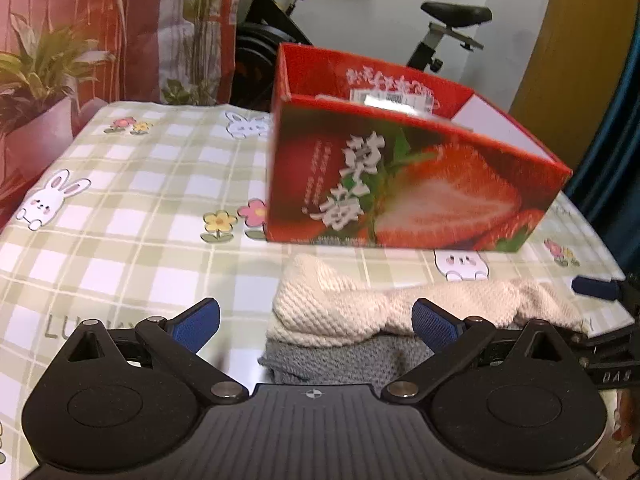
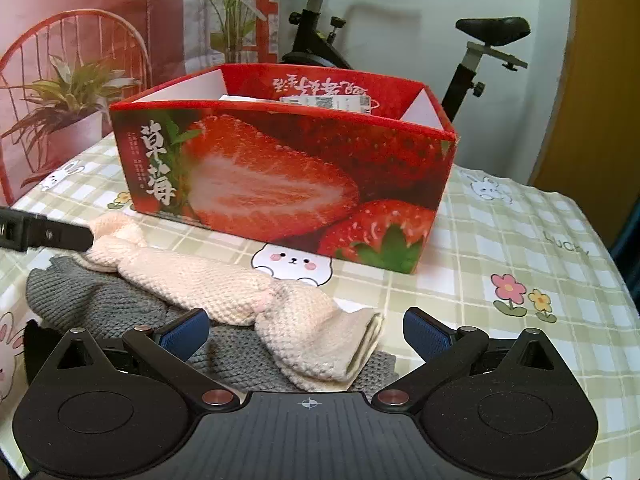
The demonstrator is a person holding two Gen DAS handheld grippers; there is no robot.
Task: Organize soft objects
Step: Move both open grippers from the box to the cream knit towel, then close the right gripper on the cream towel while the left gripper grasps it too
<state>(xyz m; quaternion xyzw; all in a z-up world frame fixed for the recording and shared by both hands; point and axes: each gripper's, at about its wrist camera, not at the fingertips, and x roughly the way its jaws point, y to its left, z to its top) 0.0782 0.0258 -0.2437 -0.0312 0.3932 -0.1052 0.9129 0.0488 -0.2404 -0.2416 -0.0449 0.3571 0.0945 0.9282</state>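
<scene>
An exercise bike (image 2: 472,40) and a potted plant (image 2: 68,96) stand behind the desk (image 1: 120,184), which wears a green checked cloth with rabbits and flowers. Ahead of both pairs of fingers sits the open red strawberry box (image 2: 280,176). A grey knit piece (image 2: 100,300) lies nearest the fingers, with a twisted cream knit piece (image 2: 224,284) draped on top. The left gripper (image 1: 316,320) and right gripper (image 2: 306,330) both stand spread wide, grasping nothing, each straddling one end of the cream piece.
</scene>
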